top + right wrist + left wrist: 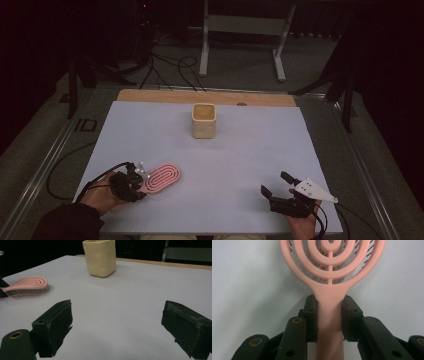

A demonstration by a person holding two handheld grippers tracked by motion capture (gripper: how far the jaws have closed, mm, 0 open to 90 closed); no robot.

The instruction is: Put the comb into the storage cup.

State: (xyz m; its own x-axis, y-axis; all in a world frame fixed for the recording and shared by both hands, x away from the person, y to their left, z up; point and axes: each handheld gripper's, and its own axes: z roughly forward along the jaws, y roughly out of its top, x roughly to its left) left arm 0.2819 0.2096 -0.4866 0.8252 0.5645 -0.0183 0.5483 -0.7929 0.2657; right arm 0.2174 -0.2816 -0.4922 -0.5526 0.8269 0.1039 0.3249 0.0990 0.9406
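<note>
My left gripper (329, 315) has jaws clamped on handle of pink brush (162, 177), which sits at near-left of desk (250, 150), bristles down. Right gripper (281, 186) at near-right, jaws wide apart w/ nothing btwn. Cream cup (204, 120) upright, far centre

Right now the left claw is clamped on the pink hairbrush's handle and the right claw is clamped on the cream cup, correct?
Not quite. The left claw does grip the pink hairbrush handle, but the right claw is open and holds nothing; the right gripper view shows the cream cup standing apart, farther up the table.
</note>
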